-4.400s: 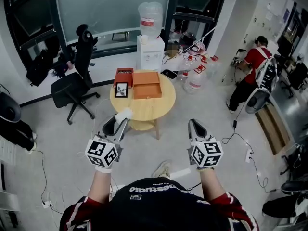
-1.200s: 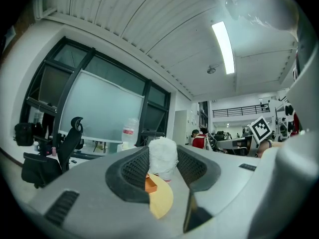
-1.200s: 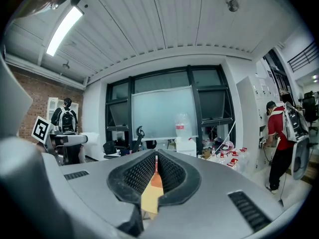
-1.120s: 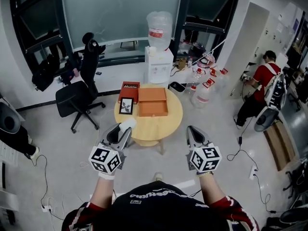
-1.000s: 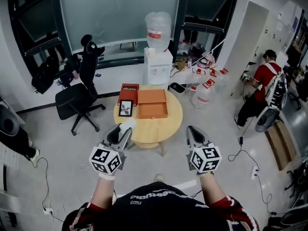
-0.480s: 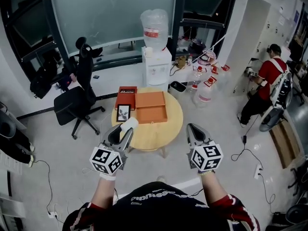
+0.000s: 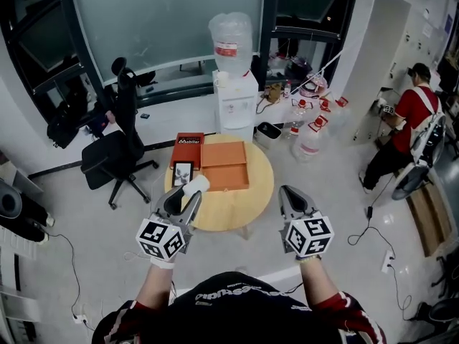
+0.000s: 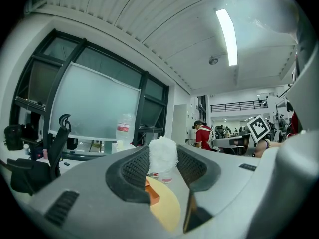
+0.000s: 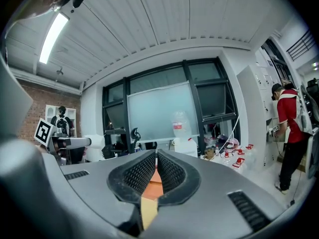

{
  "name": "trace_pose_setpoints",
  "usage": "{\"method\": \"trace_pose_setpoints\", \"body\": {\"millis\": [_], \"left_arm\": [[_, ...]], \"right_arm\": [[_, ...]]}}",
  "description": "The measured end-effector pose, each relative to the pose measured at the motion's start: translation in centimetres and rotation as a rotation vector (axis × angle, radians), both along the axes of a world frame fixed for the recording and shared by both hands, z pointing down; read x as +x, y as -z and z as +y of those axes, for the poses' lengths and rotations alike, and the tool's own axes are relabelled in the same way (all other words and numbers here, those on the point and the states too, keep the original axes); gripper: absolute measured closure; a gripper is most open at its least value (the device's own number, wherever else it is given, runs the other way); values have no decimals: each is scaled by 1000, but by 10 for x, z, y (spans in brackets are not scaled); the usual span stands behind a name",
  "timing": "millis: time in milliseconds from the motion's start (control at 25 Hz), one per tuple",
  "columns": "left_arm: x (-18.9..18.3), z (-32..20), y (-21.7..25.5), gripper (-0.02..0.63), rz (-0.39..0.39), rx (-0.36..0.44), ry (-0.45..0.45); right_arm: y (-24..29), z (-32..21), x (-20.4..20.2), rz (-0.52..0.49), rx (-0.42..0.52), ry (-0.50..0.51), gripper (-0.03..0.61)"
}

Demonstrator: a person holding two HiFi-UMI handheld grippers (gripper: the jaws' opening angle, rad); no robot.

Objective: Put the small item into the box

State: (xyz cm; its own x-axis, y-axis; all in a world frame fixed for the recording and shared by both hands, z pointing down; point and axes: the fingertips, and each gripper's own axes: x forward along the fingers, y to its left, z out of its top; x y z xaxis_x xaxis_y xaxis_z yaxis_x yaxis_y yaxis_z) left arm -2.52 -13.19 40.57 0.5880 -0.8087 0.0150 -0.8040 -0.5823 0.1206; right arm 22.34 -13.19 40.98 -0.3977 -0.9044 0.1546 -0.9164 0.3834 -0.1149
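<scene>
Surface (image 7: 247,205) has drawn nearer. Left gripper (image 7: 185,196) jaws clamp white wad (image 7: 196,185) short of box (image 7: 224,165); right gripper (image 7: 290,196) jaws together, empty. Drop pending.

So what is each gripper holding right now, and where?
Left gripper pinches the small white item by its sides, one end poking past the jaw tips. Right gripper: shut, empty.

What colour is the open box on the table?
The box is orange, clearest in head view.
</scene>
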Motion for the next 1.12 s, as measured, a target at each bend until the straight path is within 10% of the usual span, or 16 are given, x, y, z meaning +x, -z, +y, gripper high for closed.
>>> {"method": "trace_pose_setpoints", "body": {"millis": [1120], "left_arm": [[40, -47, 1, 436, -45, -19, 55]], "right_arm": [[-8, -69, 39, -14, -16, 89, 545]]}}
